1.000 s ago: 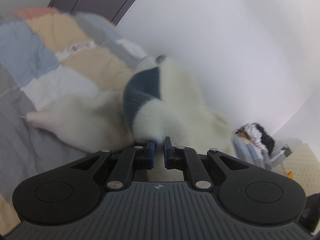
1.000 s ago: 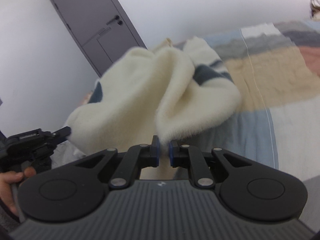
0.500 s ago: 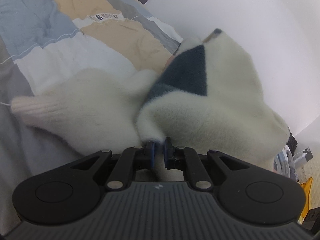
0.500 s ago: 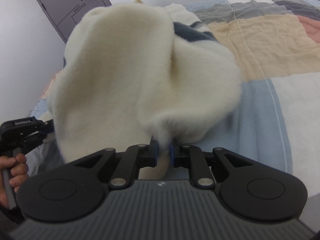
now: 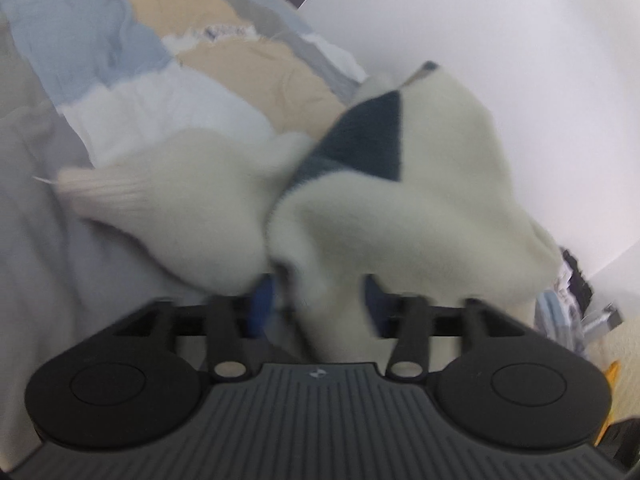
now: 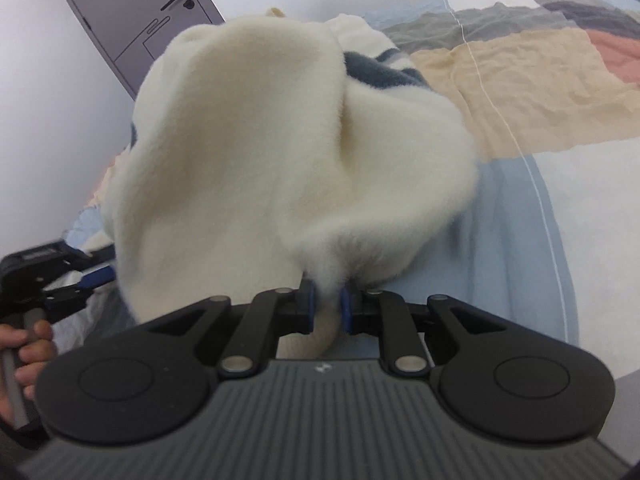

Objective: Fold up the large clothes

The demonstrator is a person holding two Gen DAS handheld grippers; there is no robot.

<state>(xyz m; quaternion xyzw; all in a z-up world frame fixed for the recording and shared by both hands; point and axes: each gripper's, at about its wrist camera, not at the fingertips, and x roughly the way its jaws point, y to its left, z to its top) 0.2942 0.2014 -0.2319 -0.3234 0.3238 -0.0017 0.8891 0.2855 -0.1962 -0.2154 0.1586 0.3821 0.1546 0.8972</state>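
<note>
Left wrist: the left tool (image 5: 318, 300) stands released, pads apart, with the cream sweater (image 5: 360, 208) draped loose between them; its ribbed sleeve (image 5: 120, 188) points left across the bed (image 5: 48, 240).

Right wrist: the right tool (image 6: 327, 306) is clenched on a sweater (image 6: 248, 152) fold, which bunches up and away toward the far door (image 6: 128, 12).

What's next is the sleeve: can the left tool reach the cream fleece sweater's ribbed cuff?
Probably yes: the left tool is open, and the ribbed cuff lies uncovered on the patchwork bedspread, ahead-left.
</note>
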